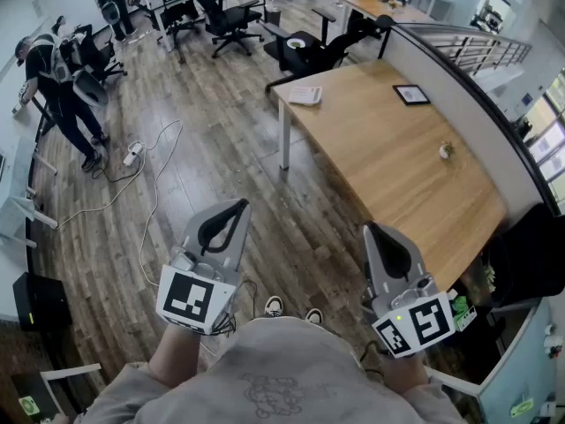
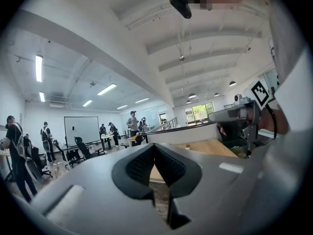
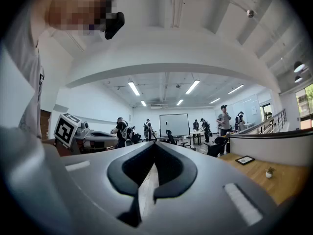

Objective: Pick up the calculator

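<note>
A flat, dark-framed device with a pale face [image 1: 411,94], possibly the calculator, lies at the far end of the long wooden table [image 1: 388,162]. In the right gripper view the device [image 3: 244,159] shows small at the right, well ahead of the jaws. My left gripper [image 1: 240,205] and right gripper [image 1: 371,229] hang level in front of my chest, over the wooden floor, short of the table. Both are shut with nothing between the jaws, and their tips meet in the left gripper view [image 2: 154,146] and the right gripper view [image 3: 155,145].
A white stack of paper [image 1: 305,95] lies on the table's near-left corner and a small round object [image 1: 446,151] sits midway. A curved partition [image 1: 468,104] backs the table. Office chairs [image 1: 221,11], people [image 1: 57,78] and a floor cable with a power strip [image 1: 132,155] are at the left.
</note>
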The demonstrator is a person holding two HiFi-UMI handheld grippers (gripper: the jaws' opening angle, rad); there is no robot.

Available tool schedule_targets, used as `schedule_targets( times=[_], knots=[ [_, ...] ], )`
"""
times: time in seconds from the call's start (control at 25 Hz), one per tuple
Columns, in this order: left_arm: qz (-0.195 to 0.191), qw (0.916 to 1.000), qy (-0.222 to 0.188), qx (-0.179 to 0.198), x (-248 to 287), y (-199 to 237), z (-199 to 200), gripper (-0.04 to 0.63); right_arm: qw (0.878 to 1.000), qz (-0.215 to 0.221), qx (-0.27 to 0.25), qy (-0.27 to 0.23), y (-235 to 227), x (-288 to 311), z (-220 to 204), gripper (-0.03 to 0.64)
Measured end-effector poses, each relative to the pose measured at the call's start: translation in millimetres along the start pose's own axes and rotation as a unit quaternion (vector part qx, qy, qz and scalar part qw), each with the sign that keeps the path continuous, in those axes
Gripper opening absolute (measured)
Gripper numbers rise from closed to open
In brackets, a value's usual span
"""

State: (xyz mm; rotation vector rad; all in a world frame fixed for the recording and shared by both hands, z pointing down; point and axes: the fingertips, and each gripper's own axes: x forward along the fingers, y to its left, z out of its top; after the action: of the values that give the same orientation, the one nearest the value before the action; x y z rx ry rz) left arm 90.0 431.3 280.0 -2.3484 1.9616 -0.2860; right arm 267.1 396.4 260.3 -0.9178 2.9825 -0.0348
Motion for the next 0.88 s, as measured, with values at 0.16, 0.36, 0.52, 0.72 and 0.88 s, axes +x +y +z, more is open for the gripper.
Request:
schedule_targets(
  times=[0.16,0.36,0.52,0.72,0.88],
  knots=[
    [-0.002,1.0000,0.001,-0.002,0.1,6.7,-3.8,0.002,1.000,0.002,0.012,-0.003,3.5,6.6,-2.9,0.009],
    [-0.001,1.0000,0.001,-0.006,-0.4,15.6,-5.9,0.002,1.000,-0.001,0.015,-0.003,6.0,15.9,-4.8,0.011],
    [0.005,0.9999,-0.001,-0.010,-4.2,31.1,-9.4,0.002,1.000,-0.002,0.002,0.007,13.4,31.0,-10.9,0.011],
    [0.015,0.9998,0.001,-0.008,-15.4,53.6,-19.4,0.002,1.000,0.005,0.014,-0.003,28.3,45.7,-13.1,0.011],
    [0.019,0.9998,-0.001,-0.002,-25.8,67.9,-25.5,0.002,1.000,-0.014,0.015,-0.018,30.5,55.2,-10.3,0.130]
  ],
)
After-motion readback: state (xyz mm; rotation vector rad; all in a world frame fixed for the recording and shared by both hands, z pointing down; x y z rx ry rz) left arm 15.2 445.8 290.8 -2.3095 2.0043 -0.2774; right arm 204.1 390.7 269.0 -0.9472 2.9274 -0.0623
